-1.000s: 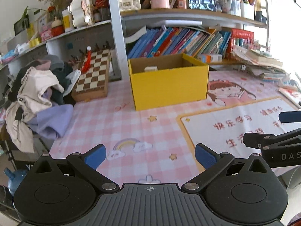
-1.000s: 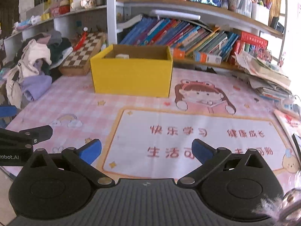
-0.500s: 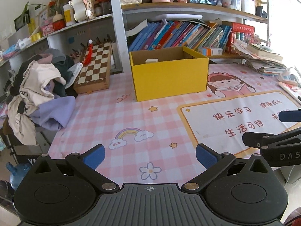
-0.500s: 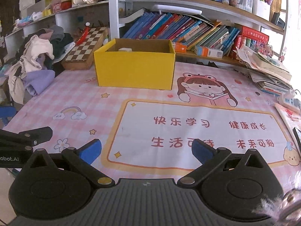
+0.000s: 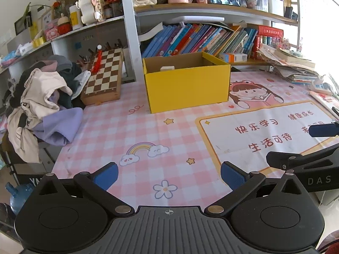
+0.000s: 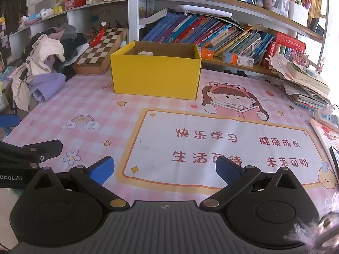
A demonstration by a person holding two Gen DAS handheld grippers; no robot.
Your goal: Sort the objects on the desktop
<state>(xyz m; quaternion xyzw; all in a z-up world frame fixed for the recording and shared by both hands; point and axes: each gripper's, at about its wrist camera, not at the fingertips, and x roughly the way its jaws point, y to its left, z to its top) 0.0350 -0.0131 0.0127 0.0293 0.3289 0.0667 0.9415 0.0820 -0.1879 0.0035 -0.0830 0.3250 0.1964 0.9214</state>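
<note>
A yellow cardboard box (image 5: 188,84) stands open at the back of the pink checked desk mat (image 5: 131,135); a small pale object (image 5: 167,68) shows inside it. The box also shows in the right wrist view (image 6: 155,76). My left gripper (image 5: 169,174) is open and empty, over the mat's near edge. My right gripper (image 6: 165,168) is open and empty, beside it to the right. The right gripper's fingers (image 5: 322,129) show at the right edge of the left wrist view. The left gripper's finger (image 6: 42,148) shows at the left of the right wrist view.
A folded chessboard (image 5: 103,78) leans at the back left beside a heap of clothes (image 5: 42,103). Shelves of books (image 5: 199,38) run behind the box. A stack of papers and books (image 6: 305,84) and a power strip (image 6: 327,116) lie at the right.
Both grippers have drawn back and up from the box, so it looks smaller and more of the mat shows in front. Both stay open and empty.
</note>
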